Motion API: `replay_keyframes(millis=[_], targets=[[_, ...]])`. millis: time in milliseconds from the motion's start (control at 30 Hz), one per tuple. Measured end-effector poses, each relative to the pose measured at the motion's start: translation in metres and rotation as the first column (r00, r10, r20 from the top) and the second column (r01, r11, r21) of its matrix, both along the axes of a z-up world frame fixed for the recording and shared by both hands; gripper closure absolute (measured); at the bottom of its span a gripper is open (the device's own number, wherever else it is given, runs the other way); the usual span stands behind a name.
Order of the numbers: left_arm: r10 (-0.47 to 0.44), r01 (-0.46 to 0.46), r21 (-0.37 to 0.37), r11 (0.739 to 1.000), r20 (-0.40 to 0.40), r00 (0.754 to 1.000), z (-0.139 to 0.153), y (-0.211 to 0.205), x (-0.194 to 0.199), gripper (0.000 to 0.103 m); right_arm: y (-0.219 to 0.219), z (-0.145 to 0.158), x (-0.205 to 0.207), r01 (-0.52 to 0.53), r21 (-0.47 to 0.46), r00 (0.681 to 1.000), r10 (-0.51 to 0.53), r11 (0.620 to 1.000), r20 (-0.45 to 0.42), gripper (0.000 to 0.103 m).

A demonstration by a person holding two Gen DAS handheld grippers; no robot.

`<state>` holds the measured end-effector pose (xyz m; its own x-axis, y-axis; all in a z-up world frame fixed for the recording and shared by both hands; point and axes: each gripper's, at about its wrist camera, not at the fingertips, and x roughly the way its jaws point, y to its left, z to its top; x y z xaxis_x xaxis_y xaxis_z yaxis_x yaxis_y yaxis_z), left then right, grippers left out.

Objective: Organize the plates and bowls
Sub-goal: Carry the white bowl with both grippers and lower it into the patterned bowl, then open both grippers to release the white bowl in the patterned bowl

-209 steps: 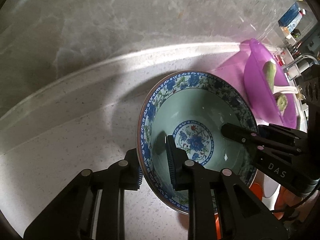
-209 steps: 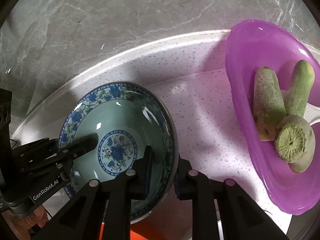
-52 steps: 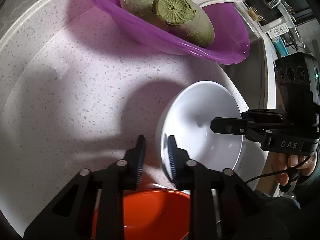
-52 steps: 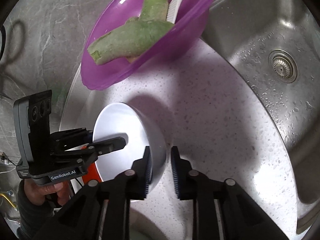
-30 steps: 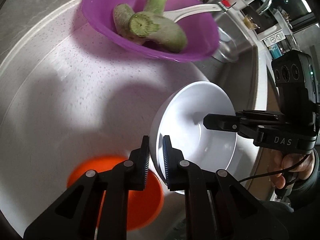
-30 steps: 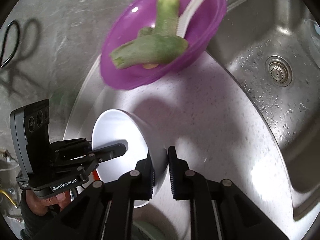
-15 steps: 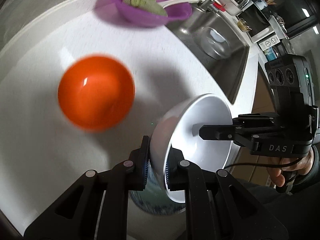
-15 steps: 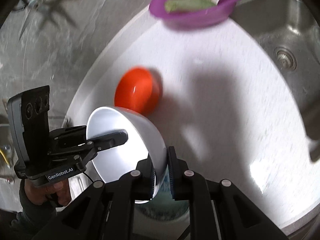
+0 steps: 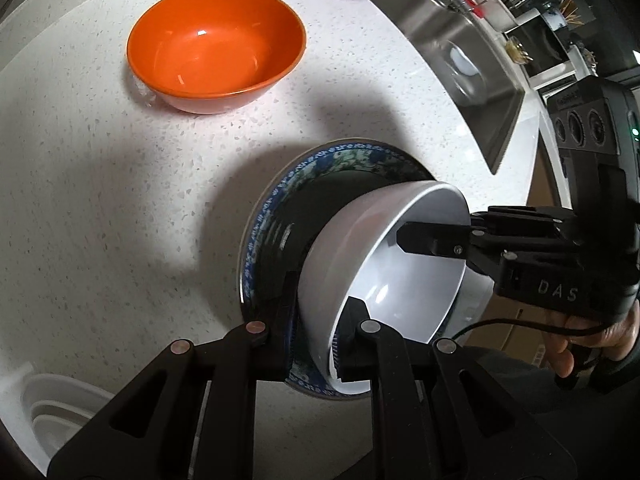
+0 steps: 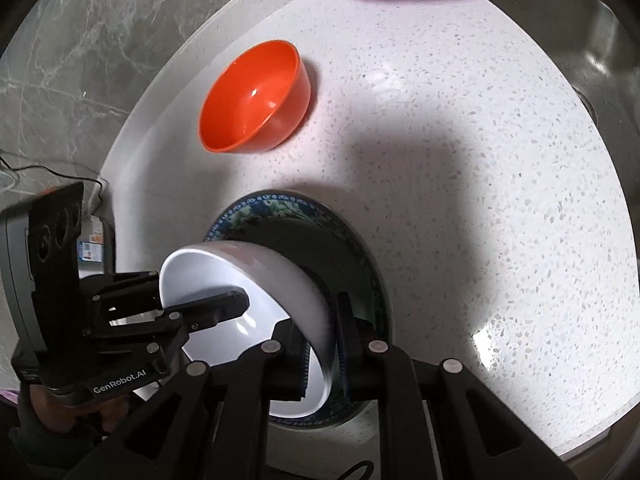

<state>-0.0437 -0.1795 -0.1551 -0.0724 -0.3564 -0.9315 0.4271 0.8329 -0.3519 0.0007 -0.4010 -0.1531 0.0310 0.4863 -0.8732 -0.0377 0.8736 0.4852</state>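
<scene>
My left gripper [image 9: 316, 332] and right gripper [image 10: 318, 346] pinching opposite rims of white bowl [image 9: 384, 280], over blue-patterned bowl [image 9: 280, 216], orange bowl [image 9: 216, 44] ahead on speckled surface [image 9: 100, 160]

Bright overhead light, hard shadows, fisheye-warped and blurred edges.

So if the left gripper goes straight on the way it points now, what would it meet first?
The left gripper is shut on the white bowl. Straight ahead, bowl and fingers would probably meet the blue-patterned bowl first; depth is unclear.
</scene>
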Motion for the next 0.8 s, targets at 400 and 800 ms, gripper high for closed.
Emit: replay_keyframes(millis=[400, 800], targets=[[0.022, -0.022, -0.010, 1.000, 0.079, 0.997, 0.001, -0.005, 0.010, 0.077, 0.026, -0.001, 0.008, -0.063, -0.127, 0.997, 0.069, 0.990, 0.045, 0.092], [0.176, -0.139, -0.213, 0.967, 0.167, 0.970, 0.038, 0.017, 0.004, 0.034, 0.057, -0.009, 0.014, -0.064, -0.195, 0.997, 0.069, 0.979, 0.018, 0.092]])
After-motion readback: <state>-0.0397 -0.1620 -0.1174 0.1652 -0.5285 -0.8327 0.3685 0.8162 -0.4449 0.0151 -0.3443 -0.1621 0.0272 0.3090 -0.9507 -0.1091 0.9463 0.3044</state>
